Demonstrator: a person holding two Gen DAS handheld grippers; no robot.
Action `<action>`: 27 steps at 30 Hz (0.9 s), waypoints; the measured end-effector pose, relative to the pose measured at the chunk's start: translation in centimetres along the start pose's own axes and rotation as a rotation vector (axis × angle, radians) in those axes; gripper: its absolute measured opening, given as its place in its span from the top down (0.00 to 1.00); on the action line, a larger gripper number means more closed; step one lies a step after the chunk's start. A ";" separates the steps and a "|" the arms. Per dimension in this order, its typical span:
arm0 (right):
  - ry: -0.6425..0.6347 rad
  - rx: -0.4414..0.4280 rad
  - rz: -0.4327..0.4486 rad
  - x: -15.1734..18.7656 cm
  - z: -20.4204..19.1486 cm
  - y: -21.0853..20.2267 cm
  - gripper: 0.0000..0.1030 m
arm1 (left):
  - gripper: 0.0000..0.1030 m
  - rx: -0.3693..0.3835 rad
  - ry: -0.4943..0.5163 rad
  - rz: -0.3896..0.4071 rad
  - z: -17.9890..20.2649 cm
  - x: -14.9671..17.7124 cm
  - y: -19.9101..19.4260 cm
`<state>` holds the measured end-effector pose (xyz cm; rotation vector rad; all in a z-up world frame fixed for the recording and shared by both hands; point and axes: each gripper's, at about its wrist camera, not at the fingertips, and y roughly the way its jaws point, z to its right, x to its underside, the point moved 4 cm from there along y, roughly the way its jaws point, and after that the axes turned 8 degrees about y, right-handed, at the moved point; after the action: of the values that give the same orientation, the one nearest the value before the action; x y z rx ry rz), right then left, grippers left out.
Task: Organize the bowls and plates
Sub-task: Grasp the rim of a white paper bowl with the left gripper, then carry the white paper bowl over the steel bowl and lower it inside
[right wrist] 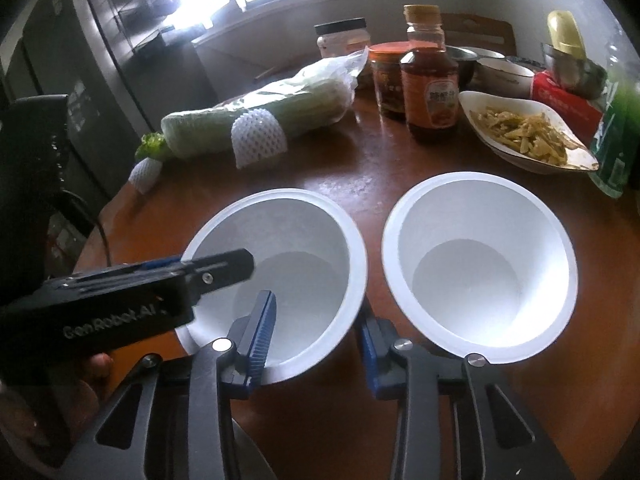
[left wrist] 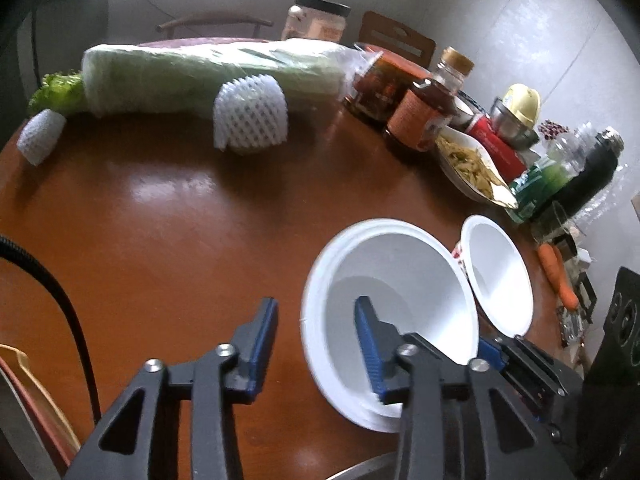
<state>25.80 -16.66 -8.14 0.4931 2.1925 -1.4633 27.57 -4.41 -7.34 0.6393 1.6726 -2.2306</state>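
Observation:
Two white bowls stand side by side on the brown round table. My right gripper straddles the near right rim of the left bowl, one finger inside and one outside, shut on its wall. The right bowl stands free beside it. My left gripper straddles the same left bowl at its other side. Its right finger is inside and its left finger stands a little clear of the rim, so it is open. The second bowl is behind. In the right wrist view the left gripper reaches in from the left.
A wrapped cabbage with foam nets lies at the back. Jars, a sauce bottle, a plate of food, a green bottle, a black flask and a carrot crowd the right. A black cable hangs at the left edge.

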 end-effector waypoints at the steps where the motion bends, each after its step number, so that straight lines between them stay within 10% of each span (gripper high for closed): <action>1: -0.002 0.001 0.000 0.0 -0.1 0.0 0.64 | 0.67 0.007 0.003 -0.002 0.2 0.1 0.0; 27: -0.078 -0.030 0.063 0.1 -3.9 -3.1 0.66 | 0.67 -0.046 0.045 0.102 1.0 0.6 -6.3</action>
<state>23.43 -14.19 -4.58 0.4825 2.1164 -1.3918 23.90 -3.47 -2.20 0.7508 1.6679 -2.1157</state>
